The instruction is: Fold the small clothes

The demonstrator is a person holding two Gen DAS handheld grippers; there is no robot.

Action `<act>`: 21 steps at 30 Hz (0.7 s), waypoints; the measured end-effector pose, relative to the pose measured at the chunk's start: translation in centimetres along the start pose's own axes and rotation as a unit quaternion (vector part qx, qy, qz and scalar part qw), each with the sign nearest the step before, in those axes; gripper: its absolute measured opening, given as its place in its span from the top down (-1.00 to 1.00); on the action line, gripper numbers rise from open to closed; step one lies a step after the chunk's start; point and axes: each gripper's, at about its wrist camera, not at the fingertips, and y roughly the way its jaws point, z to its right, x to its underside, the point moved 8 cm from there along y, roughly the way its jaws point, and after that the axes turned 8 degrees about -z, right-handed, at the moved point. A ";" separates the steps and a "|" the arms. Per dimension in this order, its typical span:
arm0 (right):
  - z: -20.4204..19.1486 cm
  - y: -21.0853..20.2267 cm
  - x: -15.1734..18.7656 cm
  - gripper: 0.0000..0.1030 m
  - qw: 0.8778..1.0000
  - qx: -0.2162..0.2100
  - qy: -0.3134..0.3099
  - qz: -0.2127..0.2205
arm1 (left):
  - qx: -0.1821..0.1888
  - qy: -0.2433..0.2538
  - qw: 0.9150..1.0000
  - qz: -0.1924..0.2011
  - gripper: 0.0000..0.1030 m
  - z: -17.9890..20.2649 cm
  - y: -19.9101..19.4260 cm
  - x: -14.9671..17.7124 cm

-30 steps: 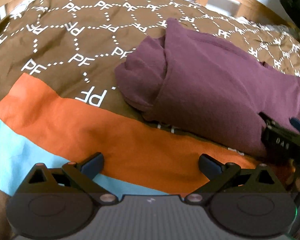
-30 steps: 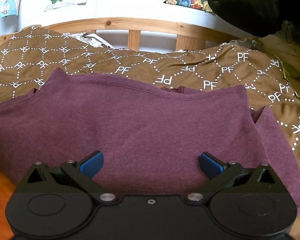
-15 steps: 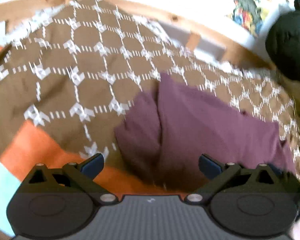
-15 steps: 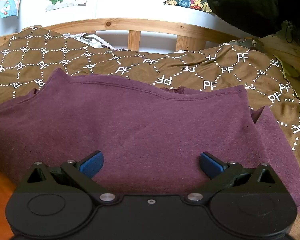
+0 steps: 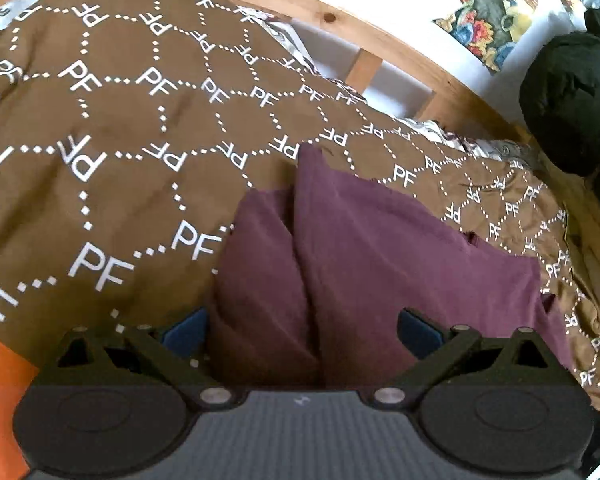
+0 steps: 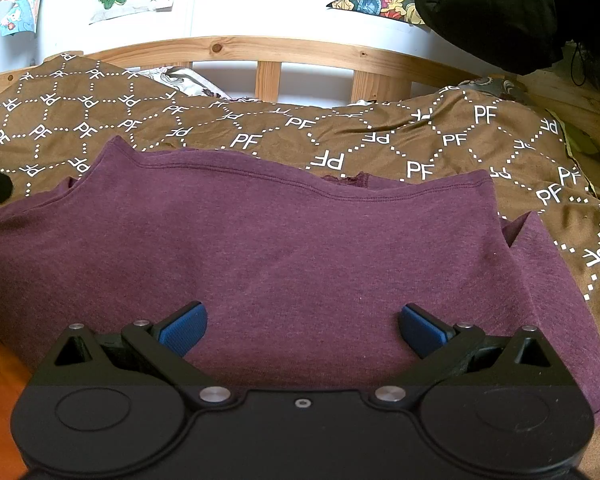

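A maroon shirt [image 6: 284, 248] lies folded on the brown bedspread [image 5: 112, 128] — neckline toward the wooden headboard [image 6: 268, 50], a sleeve tucked under along its left edge. The left tongs [image 5: 300, 330] and right tongs [image 6: 302, 326] hang over the shirt's near edge, both spread apart, gripping nothing. That near hem is hidden behind the tongs' black bodies.

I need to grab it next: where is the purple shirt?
In both views the shirt lies on the brown blanket, just ahead of both open claws, near the wooden rail.
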 end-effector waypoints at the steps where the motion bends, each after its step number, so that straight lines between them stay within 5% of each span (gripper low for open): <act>1: 0.0 0.0 0.0 -0.99 1.000 0.000 0.000 0.000 | -0.006 0.004 1.000 -0.002 -0.99 -0.1 0.2 0.0; 4: 0.0 0.0 0.0 -0.99 1.000 0.000 0.000 0.000 | -0.019 0.000 1.000 -0.013 -0.99 -0.6 0.6 0.0; 8: 0.0 0.0 0.0 -0.99 1.000 0.000 0.000 0.000 | 0.013 -0.031 0.999 -0.017 -0.97 -1.6 0.1 0.5; 14: 0.0 0.0 0.0 -0.99 1.000 0.000 0.000 0.001 | 0.010 -0.013 0.999 -0.029 -0.88 -1.3 0.2 1.0; 21: 0.0 -0.1 0.0 -0.99 1.000 -0.004 0.004 -0.001 | -0.049 -0.005 0.998 -0.034 -0.10 -0.6 0.8 1.0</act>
